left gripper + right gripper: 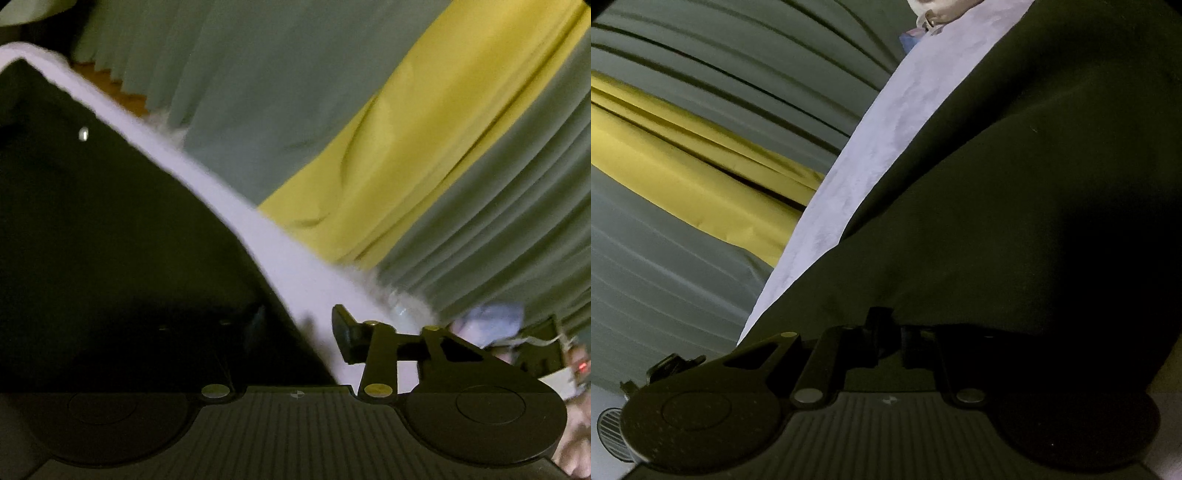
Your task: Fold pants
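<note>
The dark pants lie on a white fluffy surface and fill the left of the left wrist view. My left gripper is low at the pants' edge; its right finger shows over the white surface, its left finger is lost in the dark cloth, and the jaws stand wide apart. In the right wrist view the pants fill the right side. My right gripper sits against the cloth with its fingers close together, pinching a fold of the pants.
Grey-green pleated curtains with a yellow band hang behind the white surface, also in the right wrist view. A strip of wooden floor shows past the surface edge. A hand with a small device is at the right.
</note>
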A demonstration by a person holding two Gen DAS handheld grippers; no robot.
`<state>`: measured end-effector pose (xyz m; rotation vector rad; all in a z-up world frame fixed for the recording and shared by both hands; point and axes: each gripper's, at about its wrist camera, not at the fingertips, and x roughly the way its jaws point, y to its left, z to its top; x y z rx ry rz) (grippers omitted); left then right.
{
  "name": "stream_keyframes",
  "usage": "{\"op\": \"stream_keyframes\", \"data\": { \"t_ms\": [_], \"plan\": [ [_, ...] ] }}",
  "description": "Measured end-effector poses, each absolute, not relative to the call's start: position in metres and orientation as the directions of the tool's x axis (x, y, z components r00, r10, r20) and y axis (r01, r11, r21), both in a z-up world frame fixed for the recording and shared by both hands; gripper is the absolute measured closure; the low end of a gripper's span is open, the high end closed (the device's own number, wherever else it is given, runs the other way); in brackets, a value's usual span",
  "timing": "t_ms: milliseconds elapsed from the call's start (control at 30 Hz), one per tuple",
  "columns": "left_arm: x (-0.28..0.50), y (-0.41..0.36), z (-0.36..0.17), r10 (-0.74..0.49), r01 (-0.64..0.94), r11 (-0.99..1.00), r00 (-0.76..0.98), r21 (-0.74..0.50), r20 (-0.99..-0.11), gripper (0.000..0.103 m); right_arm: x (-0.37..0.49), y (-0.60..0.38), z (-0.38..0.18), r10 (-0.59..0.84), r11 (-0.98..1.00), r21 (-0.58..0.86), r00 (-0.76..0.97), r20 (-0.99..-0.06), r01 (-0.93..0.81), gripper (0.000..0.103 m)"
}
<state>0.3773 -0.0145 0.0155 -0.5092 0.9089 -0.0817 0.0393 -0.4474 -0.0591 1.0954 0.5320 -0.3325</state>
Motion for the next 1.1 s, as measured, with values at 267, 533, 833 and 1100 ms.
{"op": "stream_keyframes", "data": {
  "t_ms": [267, 533, 833, 1100],
  "plan": [
    [0.33, 0.019, 0.035, -0.309, -0.124, 0.826, 0.716, -0.549, -0.626, 0.098, 0.043, -0.449, -0.057, -0.013, 0.425, 0.743, 0.824, -0.566, 0.517, 0.096],
    [0.159, 0.092, 0.091, -0.277, -0.031, 0.842, 0.831, -0.538, -0.482, 0.098, 0.028, -0.454, -0.02, -0.05, 0.498, 0.701, 0.824, -0.565, 0.511, 0.095],
    [0.063, 0.106, 0.063, -0.188, -0.168, 0.858, 0.777, -0.486, -0.601, 0.068, -0.042, -0.463, 0.012, -0.162, 0.554, 0.639, 0.823, -0.545, 0.533, 0.095],
    [0.071, 0.162, 0.047, -0.13, -0.38, 0.677, 0.781, -0.63, -0.611, 0.033, -0.074, -0.468, 0.009, -0.173, 0.475, 0.667, 0.805, -0.568, 0.573, 0.089]
  ]
}}
